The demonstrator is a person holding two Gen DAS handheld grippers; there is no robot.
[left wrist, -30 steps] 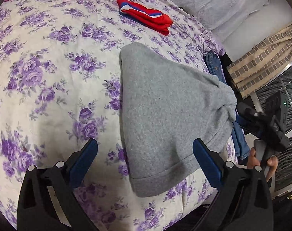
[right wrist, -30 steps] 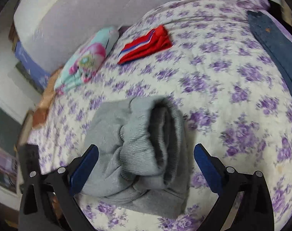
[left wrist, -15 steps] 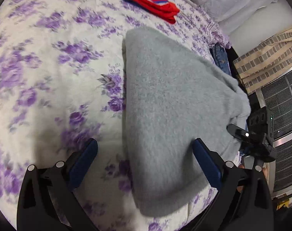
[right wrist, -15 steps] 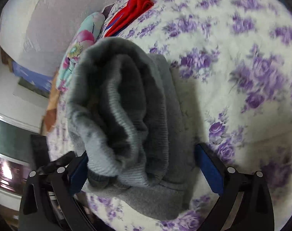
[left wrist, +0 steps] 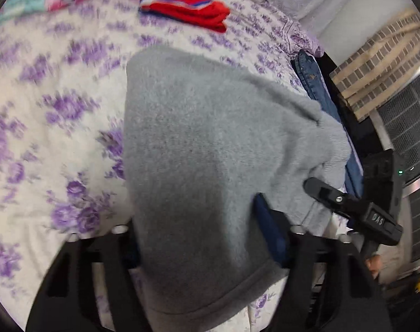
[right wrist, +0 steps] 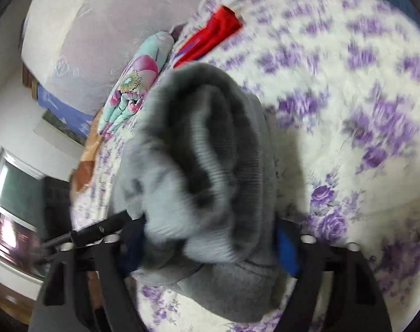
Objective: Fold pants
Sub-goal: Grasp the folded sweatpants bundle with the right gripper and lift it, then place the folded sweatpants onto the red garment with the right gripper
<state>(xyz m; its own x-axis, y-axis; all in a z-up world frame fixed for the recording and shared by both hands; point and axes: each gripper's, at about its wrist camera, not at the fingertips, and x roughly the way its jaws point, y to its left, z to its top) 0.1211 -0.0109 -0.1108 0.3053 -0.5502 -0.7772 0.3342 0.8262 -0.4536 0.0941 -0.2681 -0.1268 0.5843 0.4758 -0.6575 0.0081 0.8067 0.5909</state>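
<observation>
Now our grey pants (left wrist: 199, 149), already folded into a thick bundle near the bed's edge, sit between both pairs of jaws, which have just been closing: our left gripper (left wrist: 201, 251) pinches the hem end, our right gripper (right wrist: 207, 249) the ribbed waistband end; next, we judge, comes a level lift; around lie the floral bedsheet (left wrist: 57, 116), red folded garment (left wrist: 185, 8), jeans (left wrist: 318, 88)
</observation>
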